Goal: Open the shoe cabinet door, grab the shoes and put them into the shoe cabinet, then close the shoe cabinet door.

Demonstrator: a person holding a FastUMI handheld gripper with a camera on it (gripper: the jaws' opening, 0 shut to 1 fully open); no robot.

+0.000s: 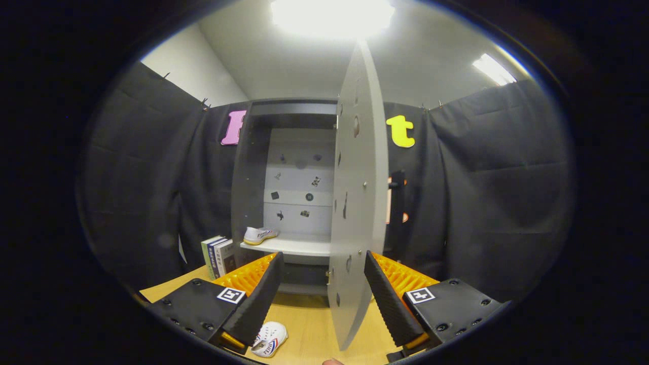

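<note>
With its door swung wide, the scene breaks down so:
Cabinet: tall grey shoe cabinet [253, 167] standing against the black booth cloth, on the light wooden floor [314, 324]
Door: pale grey cabinet door [355, 203] hanging open, edge-on, reaching forward between the two fingers, nearer the right one
Gripper: hand-held gripper [323, 296] with black ribbed pads and orange finger bodies, spread wide, pinching nothing; each finger base carries a square black-and-white marker
First shoe: white sneaker with coloured side stripes [259, 235] resting on the cabinet's white shelf [299, 247], beyond the left finger
Second shoe: matching white sneaker with red and blue stripes [269, 338] lying on the floor just beside the left finger's tip; its side lettering is too small to read
Books: upright books [219, 256] beside the cabinet's left wall; spine writing illegible
Back panel: small dark stickers, unreadable
</note>
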